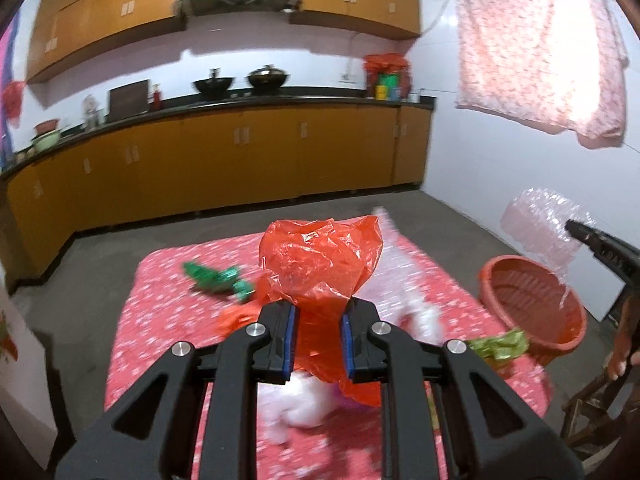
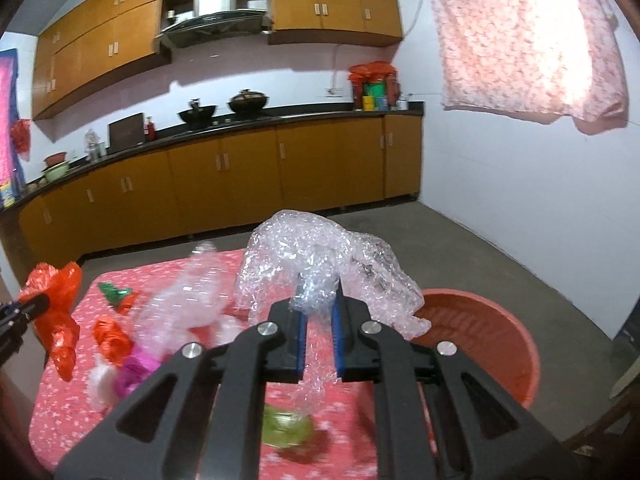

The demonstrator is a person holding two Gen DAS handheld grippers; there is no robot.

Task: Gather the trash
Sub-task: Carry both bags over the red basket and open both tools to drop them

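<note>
My left gripper (image 1: 318,316) is shut on a crumpled red plastic bag (image 1: 320,256), held up over the table with the red patterned cloth (image 1: 168,304). In the right wrist view that bag (image 2: 56,304) hangs at the far left. My right gripper (image 2: 318,310) is shut on a wad of clear bubble wrap (image 2: 320,264), lifted beside the red basket (image 2: 492,336). From the left wrist view the bubble wrap (image 1: 540,224) hangs above the basket (image 1: 532,300). More trash lies on the cloth: a green wrapper (image 1: 216,276), white scraps (image 1: 304,404), a light green scrap (image 2: 286,426), a clear bottle (image 2: 188,296).
A wooden chair (image 1: 592,412) stands at the right by the basket, and a hand (image 1: 624,344) shows there. Orange kitchen cabinets (image 1: 240,160) and a black counter run along the back wall. A pink cloth (image 1: 540,48) hangs at the upper right. Grey floor surrounds the table.
</note>
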